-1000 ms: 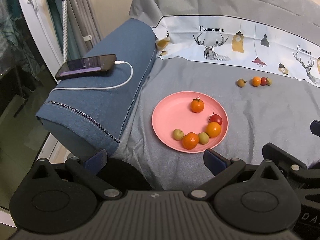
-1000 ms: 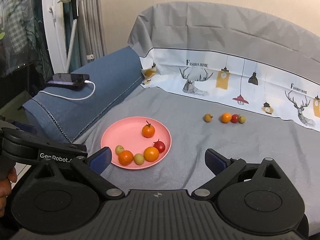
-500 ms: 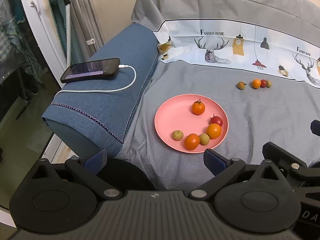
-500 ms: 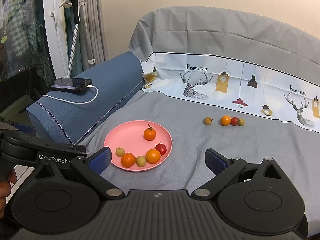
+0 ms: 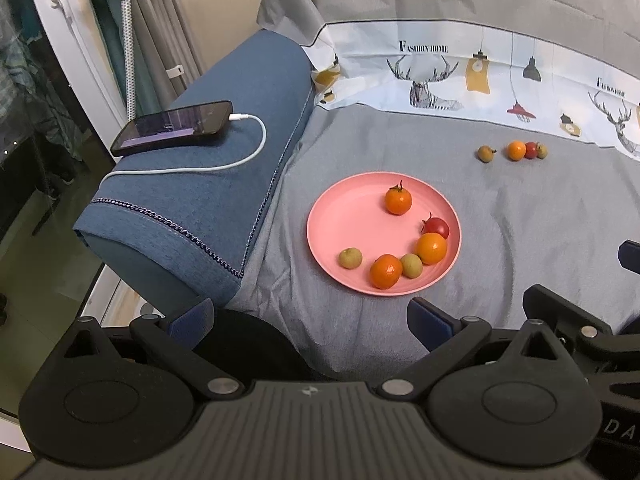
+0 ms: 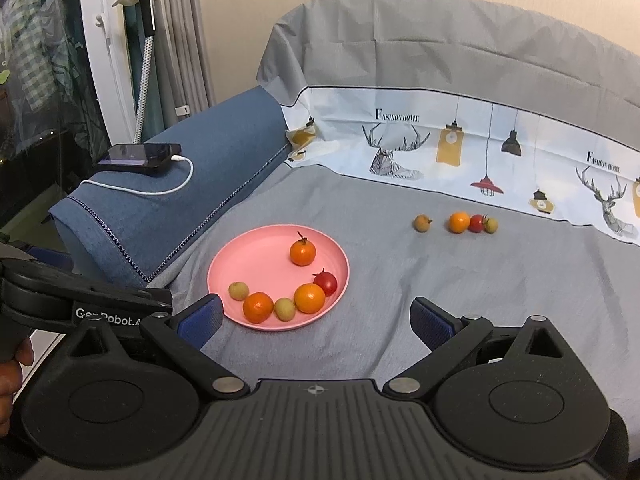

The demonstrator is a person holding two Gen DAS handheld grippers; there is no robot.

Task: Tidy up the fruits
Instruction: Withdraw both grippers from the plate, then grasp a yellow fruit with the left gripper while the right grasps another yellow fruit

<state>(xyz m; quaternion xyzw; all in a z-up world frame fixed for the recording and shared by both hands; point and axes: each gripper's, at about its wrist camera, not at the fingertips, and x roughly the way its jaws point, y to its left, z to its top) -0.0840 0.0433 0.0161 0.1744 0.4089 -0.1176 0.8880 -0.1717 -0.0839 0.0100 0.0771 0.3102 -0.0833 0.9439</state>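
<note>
Beyond pink plate (image 5: 340,216): four fruits (image 5: 516,151) in row (axis left-right).

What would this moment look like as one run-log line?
left gripper: open, empty | right gripper: open, empty | pink plate: six fruits | four loose fruits: on grey cover | step: no grasp yet

Only a bit of a hand (image 6: 10,380) seen at the left edge of the right wrist view, the rest cut off. Right gripper (image 5: 628,256) mostly cut off by the right edge of the left wrist view. Four small fruits (image 6: 458,222) far back on the grey cloth (image 6: 500,280), too small to name. Phone (image 5: 172,127) screen too blurry to read.
</note>
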